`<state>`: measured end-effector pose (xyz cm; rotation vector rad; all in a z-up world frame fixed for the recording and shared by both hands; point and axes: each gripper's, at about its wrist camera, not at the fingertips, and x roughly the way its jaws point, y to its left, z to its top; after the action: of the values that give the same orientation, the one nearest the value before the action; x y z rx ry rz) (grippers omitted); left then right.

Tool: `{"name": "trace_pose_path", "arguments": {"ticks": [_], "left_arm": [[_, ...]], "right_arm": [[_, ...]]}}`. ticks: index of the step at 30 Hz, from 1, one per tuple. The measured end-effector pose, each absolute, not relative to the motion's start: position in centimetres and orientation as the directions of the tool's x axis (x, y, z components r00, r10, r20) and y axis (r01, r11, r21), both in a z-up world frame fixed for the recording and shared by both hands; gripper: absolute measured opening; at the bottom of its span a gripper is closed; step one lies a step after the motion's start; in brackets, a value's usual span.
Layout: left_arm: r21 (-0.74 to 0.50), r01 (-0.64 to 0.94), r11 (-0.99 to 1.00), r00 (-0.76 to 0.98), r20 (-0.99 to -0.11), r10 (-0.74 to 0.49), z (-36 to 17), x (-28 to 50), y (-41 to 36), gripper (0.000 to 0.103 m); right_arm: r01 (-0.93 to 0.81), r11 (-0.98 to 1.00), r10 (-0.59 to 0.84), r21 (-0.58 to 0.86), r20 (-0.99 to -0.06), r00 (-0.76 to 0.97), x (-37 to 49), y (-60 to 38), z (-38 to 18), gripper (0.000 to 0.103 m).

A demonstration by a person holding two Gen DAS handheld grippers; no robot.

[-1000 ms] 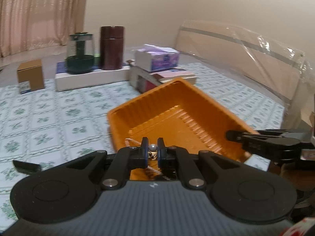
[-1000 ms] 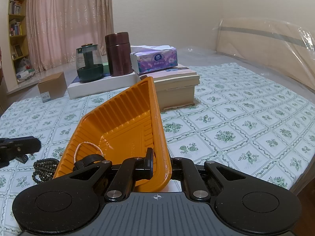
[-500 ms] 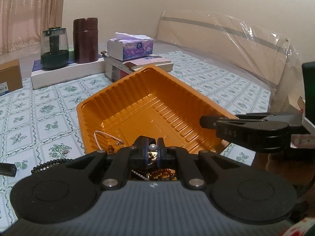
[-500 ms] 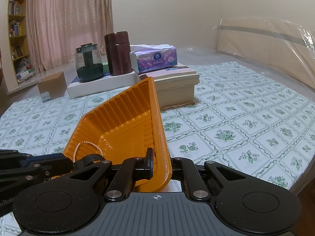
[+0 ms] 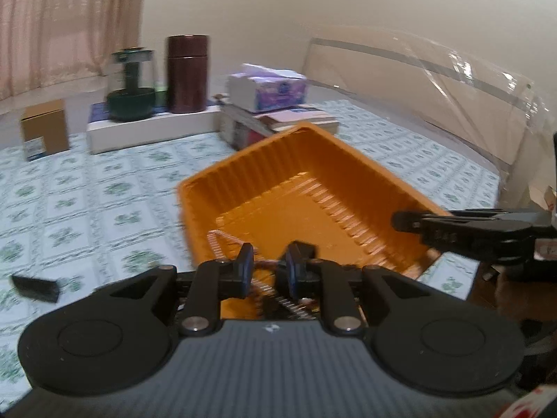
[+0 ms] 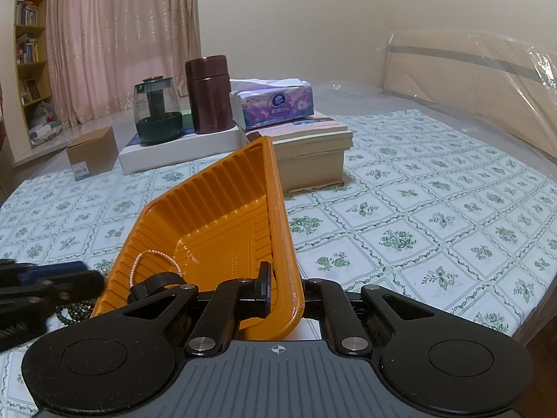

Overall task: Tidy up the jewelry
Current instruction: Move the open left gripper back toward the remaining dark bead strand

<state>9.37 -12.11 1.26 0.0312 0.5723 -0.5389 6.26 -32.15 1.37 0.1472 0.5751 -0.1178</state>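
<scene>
Left wrist view: blurred, looking down over the left gripper (image 5: pixel 268 264) into the orange tray (image 5: pixel 278 160), fingers parted with a gap and nothing pinched between them. Just below and between the fingertips, a tangle of jewelry (image 5: pixel 289 301) in the tray's near corner: brown beads and a silvery chain, too smeared to sort piece by piece. Left of the fingers, a thin pink bead strand (image 5: pixel 217 240) on the tray floor. At right, the right gripper (image 5: pixel 410 221) seen from the side, reaching in at the tray's right rim. On the patterned tablecloth (image 5: pixel 87 202), a small dark object (image 5: pixel 34 287) at far left, unclear what. Right wrist view: sharp, showing what the other cannot, namely the right gripper (image 6: pixel 283 289) clamped on the tray's (image 6: pixel 209 209) near right wall, one finger inside, the other outside and mostly hidden behind the rim. Visible only here: a dark bead string (image 6: pixel 75 310) on the cloth just outside the tray's left edge, beside the left gripper (image 6: pixel 87 275) entering from the left. Pink strand (image 6: pixel 153 261) looped on the tray floor next to a black ring-shaped band (image 6: pixel 155 282). Further back in both views: tissue box (image 6: pixel 271 102) on stacked books (image 6: pixel 313 146), brown canister (image 6: pixel 208 94), glass kettle (image 6: pixel 157 111), cardboard box (image 6: pixel 92 151).
</scene>
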Motion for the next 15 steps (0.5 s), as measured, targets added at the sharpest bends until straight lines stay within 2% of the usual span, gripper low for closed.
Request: {"name": "trace_pose_path", "arguments": {"ticks": [15], "left_arm": [[-0.069, 0.212, 0.975, 0.767, -0.607, -0.21, -2.6, 9.8, -1.3, 0.017]], "right_arm": [[0.149, 0.984, -0.071, 0.099, -0.548, 0.834, 6.3, -32.2, 1.4, 0.009]]}}
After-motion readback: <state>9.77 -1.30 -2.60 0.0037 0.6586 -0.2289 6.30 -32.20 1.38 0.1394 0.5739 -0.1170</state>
